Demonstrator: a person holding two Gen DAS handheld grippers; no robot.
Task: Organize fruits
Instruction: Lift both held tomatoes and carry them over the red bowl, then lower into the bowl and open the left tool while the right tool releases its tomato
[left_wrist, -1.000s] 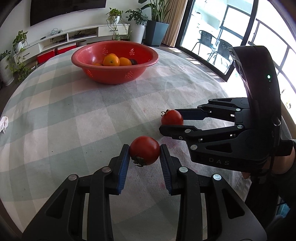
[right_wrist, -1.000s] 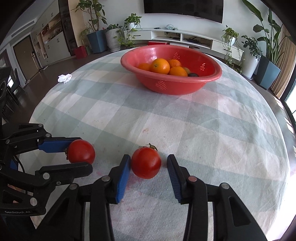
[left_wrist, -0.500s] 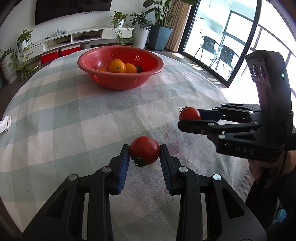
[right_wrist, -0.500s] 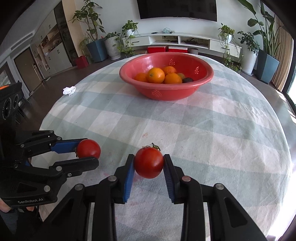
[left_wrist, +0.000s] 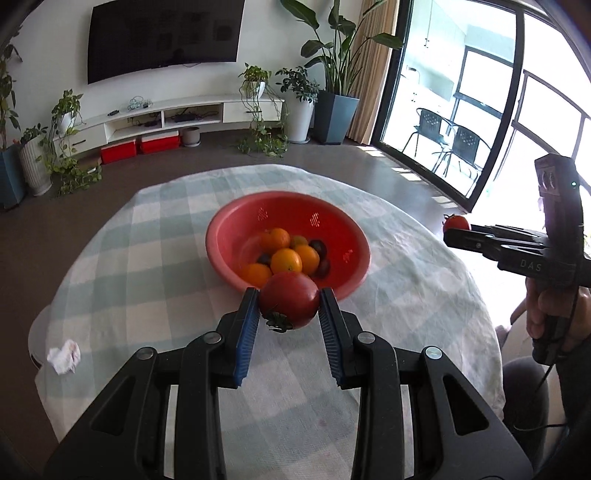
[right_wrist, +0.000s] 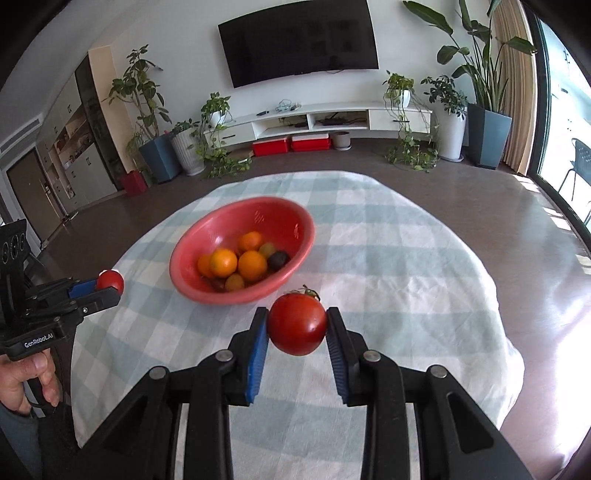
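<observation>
My left claw (left_wrist: 289, 308) and right claw (right_wrist: 297, 325) each hold a round red tomato (left_wrist: 289, 304); the red plastic bowl (left_wrist: 347, 254) sits ahead, nearer my left

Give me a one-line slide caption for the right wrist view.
Right gripper holds a tomato above the checked tablecloth, short of the red bowl of oranges.

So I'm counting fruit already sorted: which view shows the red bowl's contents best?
The right wrist view: the red bowl sits unobstructed, oranges and dark fruit visible. In the left wrist view, the left gripper's tomato overlaps the bowl's near rim.
</observation>
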